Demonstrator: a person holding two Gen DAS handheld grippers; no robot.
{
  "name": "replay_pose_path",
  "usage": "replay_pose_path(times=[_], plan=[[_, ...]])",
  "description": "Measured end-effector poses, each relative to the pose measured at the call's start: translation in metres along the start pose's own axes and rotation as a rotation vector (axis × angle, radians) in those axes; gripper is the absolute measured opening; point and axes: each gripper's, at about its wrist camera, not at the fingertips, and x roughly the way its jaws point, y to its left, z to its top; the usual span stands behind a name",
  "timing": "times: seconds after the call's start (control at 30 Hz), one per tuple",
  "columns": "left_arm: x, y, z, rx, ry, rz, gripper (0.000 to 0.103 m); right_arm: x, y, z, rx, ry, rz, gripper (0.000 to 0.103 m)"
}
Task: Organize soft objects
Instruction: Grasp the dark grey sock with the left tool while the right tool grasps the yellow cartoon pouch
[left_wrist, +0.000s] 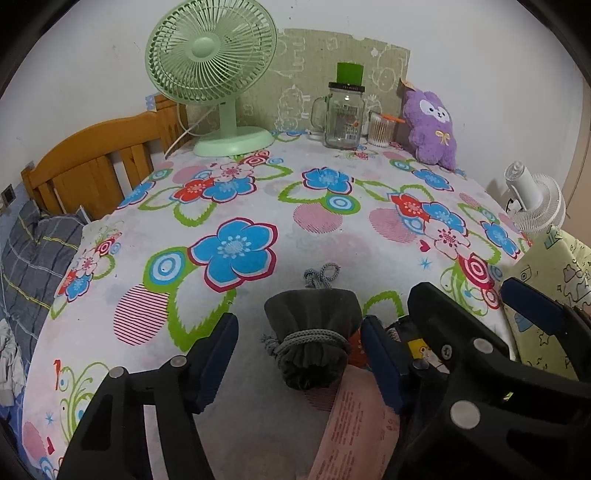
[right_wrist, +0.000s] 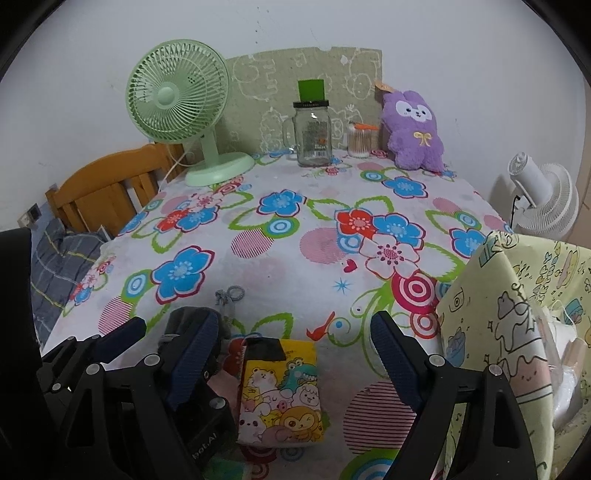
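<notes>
A dark grey drawstring pouch (left_wrist: 314, 332) lies on the flowered tablecloth (left_wrist: 258, 192), partly on a flat pink packet (left_wrist: 351, 424). My left gripper (left_wrist: 301, 321) straddles the pouch, open: its right pad is at the pouch's edge, while its left pad stands clear of it. Just to its right, my right gripper (right_wrist: 295, 321) is open over a yellow cartoon-animal packet (right_wrist: 280, 387), touching nothing. A purple plush toy (right_wrist: 413, 129) sits upright against the back wall. A pale yellow cartoon-print fabric bin (right_wrist: 517, 314) stands at the table's right edge.
At the back stand a green desk fan (left_wrist: 210, 62), a glass mug jar (left_wrist: 341, 114) and a cotton-swab tub (left_wrist: 380, 129). A white fan (left_wrist: 535, 199) is off the right edge. A wooden headboard (left_wrist: 92, 166) and grey bedding (left_wrist: 33, 251) lie left.
</notes>
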Motion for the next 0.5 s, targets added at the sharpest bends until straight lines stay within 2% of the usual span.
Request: replay_pose_path(times=[0.07,0.13,0.23,0.5], plan=[[0.0031,-0.0004,0.0001,0.002,0.005,0.0,0.067,0.0033,-0.0008,-0.0003,0.004,0.007,-0.002,0.087],[0.005,-0.0003,-0.0003,0.002,0.01,-0.004,0.058,0.0062,-0.0015,-0.0004,0.007,0.015,-0.001,0.087],[0.0084,-0.0009,-0.001,0.008,0.027,-0.016,0.049,0.0094,-0.0013,-0.0006,0.007,0.024,-0.004,0.087],[-0.0003,0.001,-0.0053,0.011,0.007,0.003,0.044,0.0069,0.0014,-0.0038,0.003,0.033,0.012,0.087]])
